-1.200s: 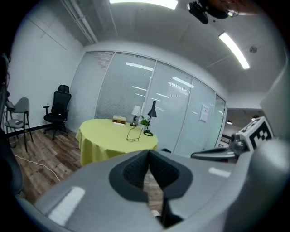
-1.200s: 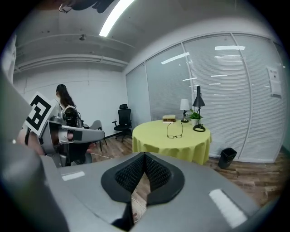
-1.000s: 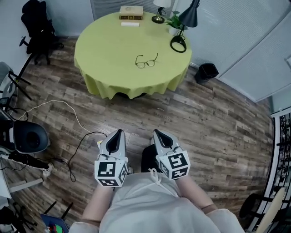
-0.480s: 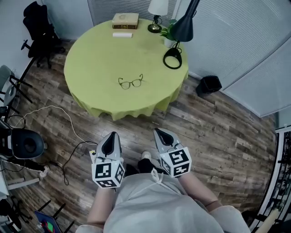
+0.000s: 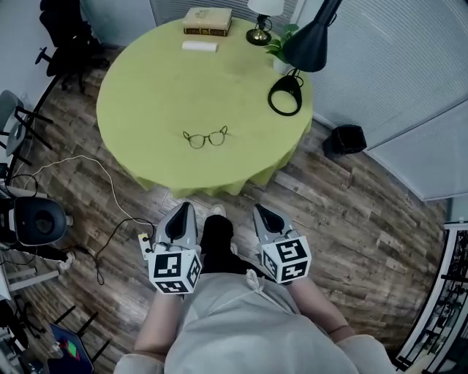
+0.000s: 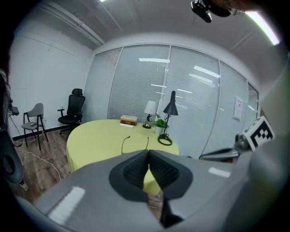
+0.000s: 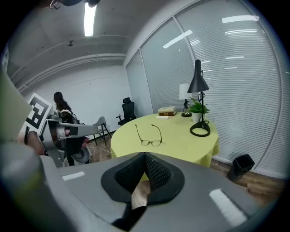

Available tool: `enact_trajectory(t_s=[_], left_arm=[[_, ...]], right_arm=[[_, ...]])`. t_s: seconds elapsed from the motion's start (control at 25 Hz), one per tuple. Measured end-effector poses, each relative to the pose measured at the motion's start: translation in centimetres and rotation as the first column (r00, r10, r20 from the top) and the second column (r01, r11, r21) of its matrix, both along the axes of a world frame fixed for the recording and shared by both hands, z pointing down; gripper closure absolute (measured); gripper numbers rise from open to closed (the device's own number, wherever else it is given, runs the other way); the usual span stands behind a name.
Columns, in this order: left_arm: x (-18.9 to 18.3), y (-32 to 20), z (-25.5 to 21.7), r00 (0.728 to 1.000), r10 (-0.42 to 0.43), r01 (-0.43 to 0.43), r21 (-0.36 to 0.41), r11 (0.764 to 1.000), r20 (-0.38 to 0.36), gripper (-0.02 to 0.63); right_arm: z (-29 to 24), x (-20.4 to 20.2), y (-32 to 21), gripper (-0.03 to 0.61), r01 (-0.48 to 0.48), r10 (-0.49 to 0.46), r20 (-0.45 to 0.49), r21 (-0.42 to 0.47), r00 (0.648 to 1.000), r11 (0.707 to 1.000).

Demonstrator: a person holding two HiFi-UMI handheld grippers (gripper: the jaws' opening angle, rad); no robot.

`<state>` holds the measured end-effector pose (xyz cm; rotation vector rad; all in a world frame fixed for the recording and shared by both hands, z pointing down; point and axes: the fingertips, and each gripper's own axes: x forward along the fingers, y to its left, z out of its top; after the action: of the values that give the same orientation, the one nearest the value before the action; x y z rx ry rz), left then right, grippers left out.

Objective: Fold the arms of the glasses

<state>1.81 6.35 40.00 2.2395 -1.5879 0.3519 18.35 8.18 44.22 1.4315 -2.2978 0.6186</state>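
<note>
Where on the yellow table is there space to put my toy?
The left side of the table is bare, from the glasses to the rim; so is the middle, between glasses and books. The far right is crowded: black desk lamp, plant, small table lamp.

Glasses (image 5: 205, 138) on round yellow table (image 5: 146, 95)

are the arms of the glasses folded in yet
No, the glasses lie on the yellow table with both arms stretched straight out from the lenses.
</note>
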Motion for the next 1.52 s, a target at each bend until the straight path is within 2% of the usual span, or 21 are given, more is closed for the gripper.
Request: enact_trajectory(t_s=[0.36,0.64,0.76,0.92,1.0,1.16,1.2,1.28,1.52], left_arm=[[-0.5,-9.2,1.5,0.999,-0.034,0.033,-0.026,0.999,-0.020,0.607],[-3.2,-16.7,2.6,0.997,-0.074,0.074,-0.048,0.996,-0.013,0.607],[-4.8,-18.8,3.9,0.995,-0.096,0.096,-0.073,0.993,-0.008,0.607],[-6.3,-21.2,6.1,0.995,-0.100,0.100,-0.104,0.989,0.005,0.607],[-6.9,-22.2,6.9,0.994,-0.106,0.106,-0.113,0.988,0.006,0.607],[-7.5,-23.7,8.3,0.994,-0.111,0.107,-0.133,0.985,-0.021,0.607],[-7.5,-24.0,8.7,0.993,-0.110,0.105,-0.142,0.984,-0.029,0.607],[-7.6,-24.2,9.5,0.993,-0.109,0.102,-0.158,0.982,-0.036,0.607],[-7.8,-24.5,11.1,0.992,-0.114,0.103,-0.193,0.976,-0.049,0.607]], right_arm=[[1.4,-0.4,-9.8,0.579,0.062,-0.064,-0.065,-0.035,0.996,0.997],[2.4,-2.9,-18.2,0.578,0.133,-0.138,-0.097,-0.061,0.986,0.989],[4.1,-3.9,-20.6,0.578,0.196,-0.207,-0.160,-0.080,0.965,0.977],[6.9,-4.8,-23.0,0.578,0.269,-0.286,-0.274,-0.097,0.918,0.958],[8.1,-5.1,-23.9,0.578,0.287,-0.309,-0.292,-0.118,0.905,0.951],[10.5,-5.3,-25.2,0.577,0.295,-0.339,-0.275,-0.188,0.900,0.937],[11.0,-5.5,-25.4,0.565,0.306,-0.355,-0.271,-0.207,0.895,0.929],[11.9,-5.9,-25.5,0.435,0.338,-0.396,-0.268,-0.238,0.878,0.910],[12.2,-6.4,-26.7,0.435,0.413,-0.473,-0.327,-0.240,0.818,0.879]])
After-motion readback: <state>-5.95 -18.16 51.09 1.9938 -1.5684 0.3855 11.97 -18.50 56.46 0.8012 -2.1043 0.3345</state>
